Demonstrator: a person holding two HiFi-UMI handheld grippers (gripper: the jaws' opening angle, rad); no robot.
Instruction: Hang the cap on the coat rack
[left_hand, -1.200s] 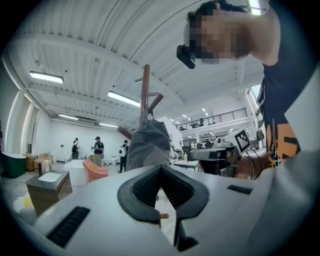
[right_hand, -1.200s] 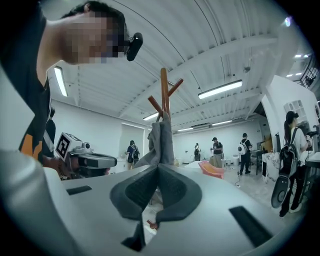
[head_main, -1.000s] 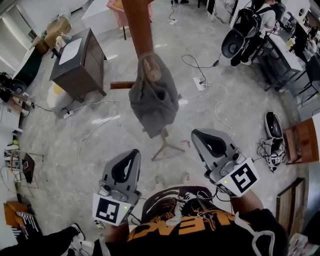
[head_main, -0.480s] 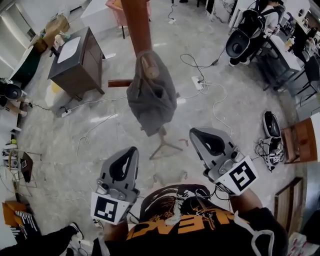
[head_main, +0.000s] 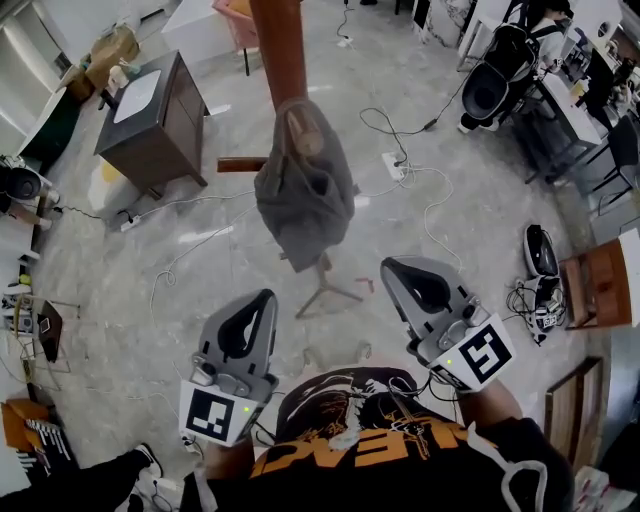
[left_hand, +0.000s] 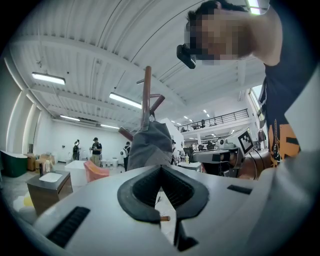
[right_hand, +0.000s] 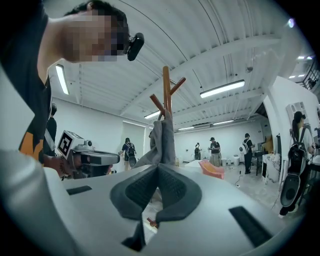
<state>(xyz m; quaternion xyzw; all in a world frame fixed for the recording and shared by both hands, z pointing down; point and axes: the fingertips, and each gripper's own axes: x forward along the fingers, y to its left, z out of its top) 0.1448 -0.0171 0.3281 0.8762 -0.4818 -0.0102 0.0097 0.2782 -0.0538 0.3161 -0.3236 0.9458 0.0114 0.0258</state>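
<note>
Cap (head_main: 305, 195) already hangs on the coat rack (head_main: 278, 50), far ahead of me, draped limp over a peg partway up the brown pole. It looks like soft, light grey cloth; I judge any pinch should take a fold near the peg, not the loose lower edge. My left gripper (head_main: 266, 300) and right gripper (head_main: 392, 268) sit near my chest, well apart from it, jaws pressed together on nothing.

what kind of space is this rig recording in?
Probably an open lab or workshop hall: a power strip and loose cables on the floor, high ceiling with strip lights, a railed mezzanine, and people standing around.
</note>
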